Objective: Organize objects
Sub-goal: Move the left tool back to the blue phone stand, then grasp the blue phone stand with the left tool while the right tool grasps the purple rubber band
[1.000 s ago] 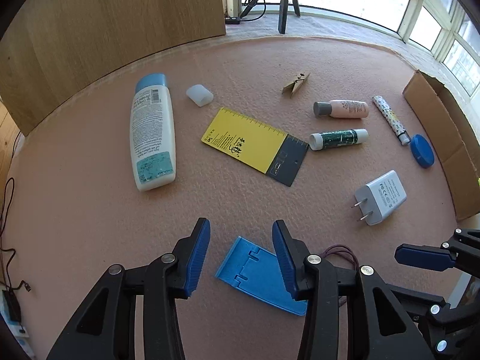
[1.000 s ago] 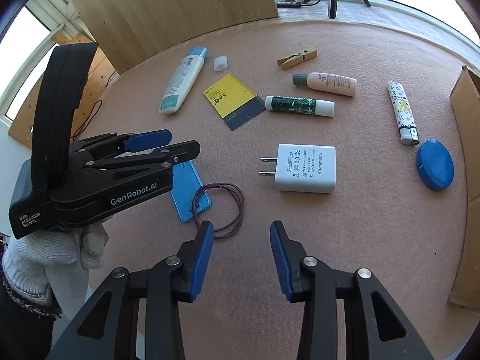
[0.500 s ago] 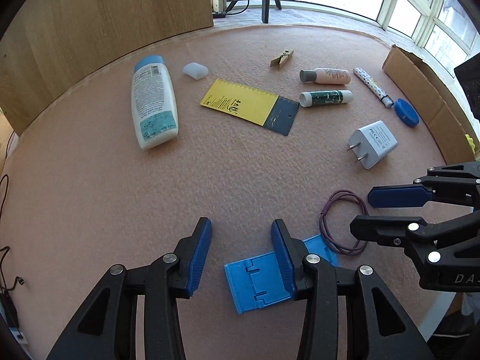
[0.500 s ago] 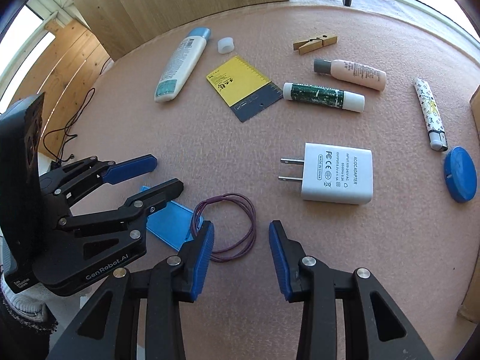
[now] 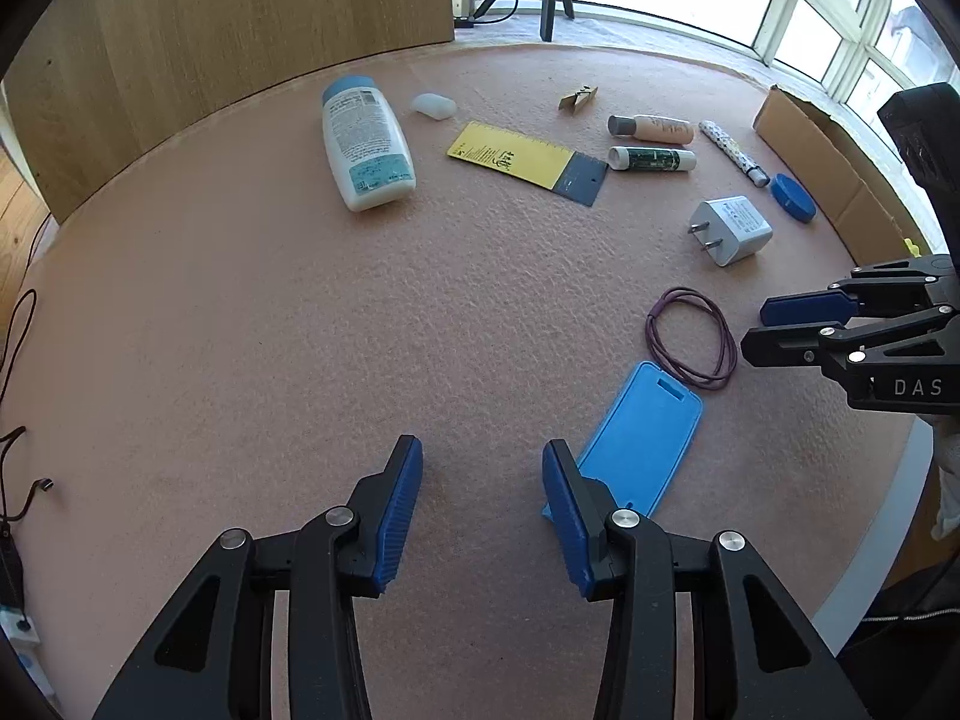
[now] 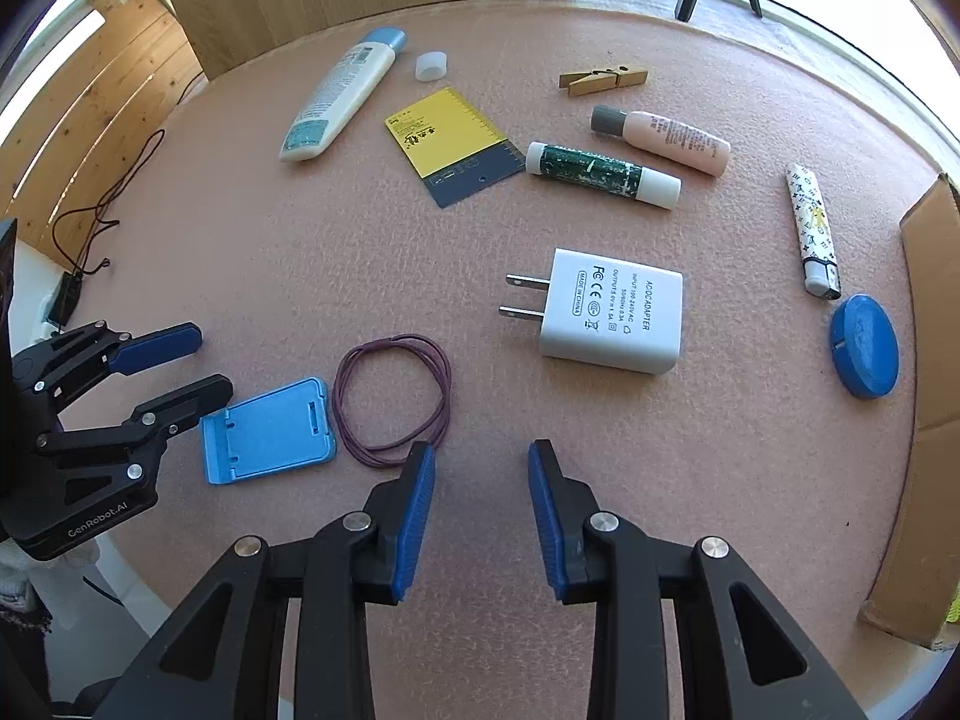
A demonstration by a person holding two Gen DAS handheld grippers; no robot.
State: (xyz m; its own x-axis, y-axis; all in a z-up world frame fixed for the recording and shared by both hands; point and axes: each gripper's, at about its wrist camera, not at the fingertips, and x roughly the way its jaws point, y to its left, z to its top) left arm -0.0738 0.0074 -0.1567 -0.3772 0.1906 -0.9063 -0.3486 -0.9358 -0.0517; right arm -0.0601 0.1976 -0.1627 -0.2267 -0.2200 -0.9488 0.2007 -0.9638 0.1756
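the round table (image 6: 600, 480) wears a pink, pebbled foam-like mat. the left gripper (image 5: 482, 504) hangs over bare mat with its ribbed blue pads apart and nothing between them; the flat blue plastic phone stand (image 5: 642, 432), a rounded rectangle with a slot, lies just beside its right finger, which hides the stand's near corner. the right gripper (image 6: 482, 510) has its jaws closing over empty mat, gripping nothing; the thin purple hair tie (image 6: 393, 399), a double loop, lies just beyond its left pad, which covers the loop's near edge.

farther out lie a glossy white boxy power adapter (image 6: 612, 312) with two metal prongs, a dark green tube with a white cap (image 6: 600, 173), a pale pink bottle with a grey cap (image 6: 666, 138), a wooden clothespin (image 6: 603, 80), a yellow and dark blue card (image 6: 453, 144), a white lotion bottle (image 5: 366, 141), a small translucent cap (image 6: 431, 66), a patterned lighter (image 6: 813, 231) and a round blue lid (image 6: 864, 345). a brown cardboard box (image 6: 924, 420) is cut off at the right edge, its inside unseen.
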